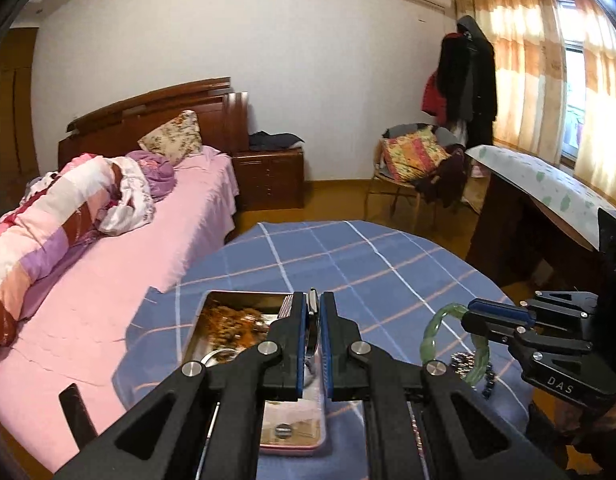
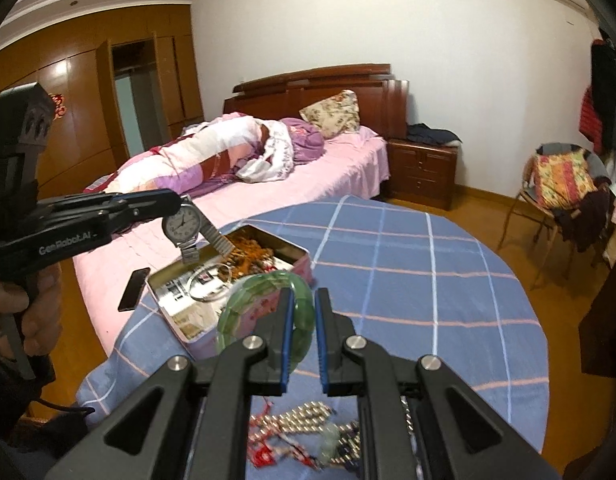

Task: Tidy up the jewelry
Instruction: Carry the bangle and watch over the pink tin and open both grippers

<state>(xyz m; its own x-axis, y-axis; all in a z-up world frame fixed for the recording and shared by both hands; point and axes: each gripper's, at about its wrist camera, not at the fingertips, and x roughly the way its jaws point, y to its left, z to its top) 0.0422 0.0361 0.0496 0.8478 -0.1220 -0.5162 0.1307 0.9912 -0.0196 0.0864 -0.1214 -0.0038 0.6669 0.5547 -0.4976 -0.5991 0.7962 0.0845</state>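
Observation:
My left gripper (image 1: pixel 313 300) is shut on a silver wristwatch (image 2: pixel 183 226) and holds it above the open pink jewelry tin (image 2: pixel 296 254). The watch band shows between its fingers in the left wrist view (image 1: pixel 313 334). My right gripper (image 2: pixel 301 300) is shut on a green jade bangle (image 2: pixel 264 304), held above the table beside the tin; the bangle also shows in the left wrist view (image 1: pixel 436 330). The tin holds orange beads (image 2: pixel 248 254) and a silver bangle (image 2: pixel 206 286). Loose bead strings (image 2: pixel 304 434) lie on the blue checked tablecloth (image 2: pixel 408 280) under my right gripper.
A black phone (image 2: pixel 134 289) lies on the pink bed (image 1: pixel 120 264) left of the table. A chair with cushions (image 2: pixel 564 188) stands at the right, a nightstand (image 2: pixel 422 172) behind. A covered desk (image 1: pixel 548 192) is at the far right.

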